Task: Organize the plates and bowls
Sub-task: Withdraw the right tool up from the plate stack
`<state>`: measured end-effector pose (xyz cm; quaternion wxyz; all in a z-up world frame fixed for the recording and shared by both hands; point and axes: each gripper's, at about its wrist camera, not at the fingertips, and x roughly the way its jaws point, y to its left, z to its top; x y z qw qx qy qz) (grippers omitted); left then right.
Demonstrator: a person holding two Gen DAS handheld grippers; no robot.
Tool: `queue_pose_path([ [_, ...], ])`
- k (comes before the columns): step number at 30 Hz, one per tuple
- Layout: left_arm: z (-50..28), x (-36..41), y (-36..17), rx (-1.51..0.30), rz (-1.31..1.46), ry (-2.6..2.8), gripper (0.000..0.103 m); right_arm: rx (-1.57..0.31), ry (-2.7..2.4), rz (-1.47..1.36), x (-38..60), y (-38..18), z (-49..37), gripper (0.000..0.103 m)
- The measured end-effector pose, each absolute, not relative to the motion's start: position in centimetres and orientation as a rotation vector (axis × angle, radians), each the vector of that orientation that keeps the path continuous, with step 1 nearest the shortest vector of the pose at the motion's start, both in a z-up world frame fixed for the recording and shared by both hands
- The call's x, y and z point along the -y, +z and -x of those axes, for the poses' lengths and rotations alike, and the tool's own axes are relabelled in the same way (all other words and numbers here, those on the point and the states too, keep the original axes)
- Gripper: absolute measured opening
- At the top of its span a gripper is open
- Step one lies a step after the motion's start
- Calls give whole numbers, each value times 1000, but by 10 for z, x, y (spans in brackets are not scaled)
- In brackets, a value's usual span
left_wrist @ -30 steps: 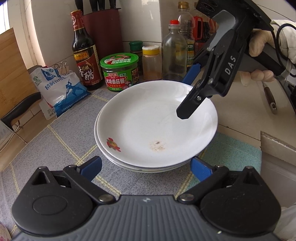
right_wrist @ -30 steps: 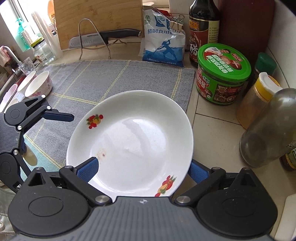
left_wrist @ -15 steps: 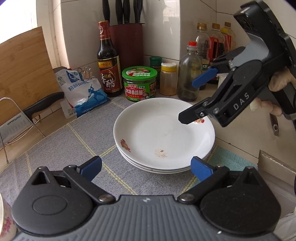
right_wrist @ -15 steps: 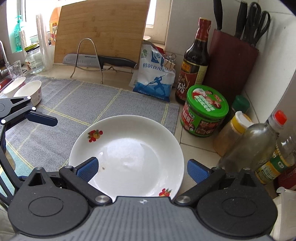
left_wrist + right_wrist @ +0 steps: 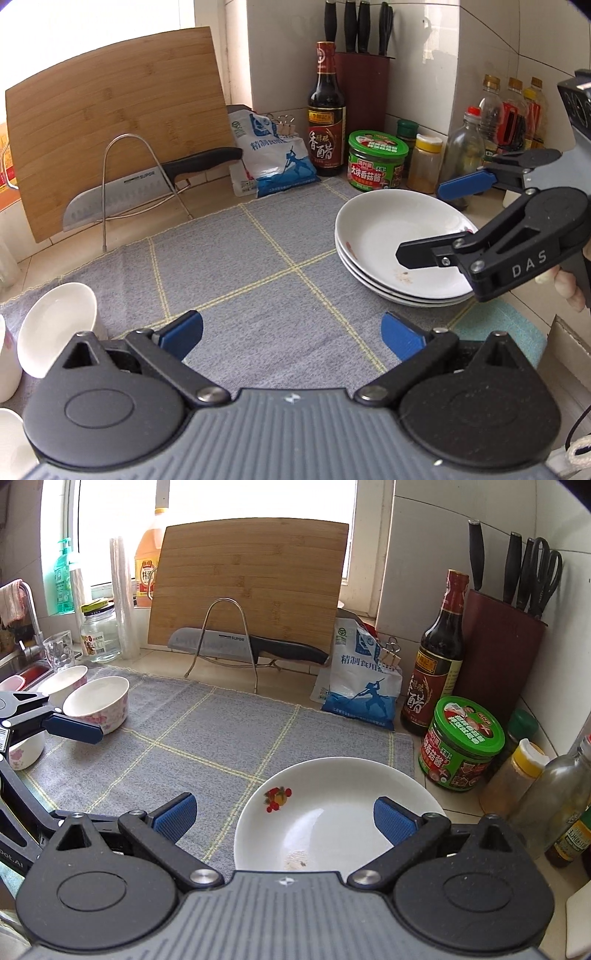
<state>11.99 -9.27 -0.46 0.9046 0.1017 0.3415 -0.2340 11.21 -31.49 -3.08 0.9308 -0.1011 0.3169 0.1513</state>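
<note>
Three white plates [image 5: 384, 236] are stacked at the right end of the grey mat [image 5: 240, 280]. The top plate [image 5: 332, 808] has a red flower print and a brown smear. My right gripper [image 5: 284, 818] is open and hovers just above the stack's near rim with nothing between its fingers; in the left wrist view the same right gripper [image 5: 436, 221] shows over the plates. My left gripper [image 5: 291, 334] is open over the middle of the mat, holding nothing. A white bowl [image 5: 59, 325] stands at its left. Flowered bowls [image 5: 98, 701] sit at the mat's left end.
A cutting board [image 5: 118, 140] and a knife [image 5: 147, 181] on a wire rack line the back. A salt bag [image 5: 269, 155], vinegar bottle [image 5: 327, 110], green-lidded jar [image 5: 376, 162], knife block [image 5: 498, 650] and oil bottles [image 5: 517, 110] crowd the corner behind the plates. A teal cloth [image 5: 498, 328] lies front right.
Both grippers have drawn back from the plate stack. The left one moved back and to the left, so the bowls now show. The right one rose and pulled away, still open.
</note>
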Motion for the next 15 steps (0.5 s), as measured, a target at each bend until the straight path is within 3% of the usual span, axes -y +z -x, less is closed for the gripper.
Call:
queue_pose_path([
  [15,-95,-26,8,-715,-250,-526,102,-696,353,223,180,-53,-71,103],
])
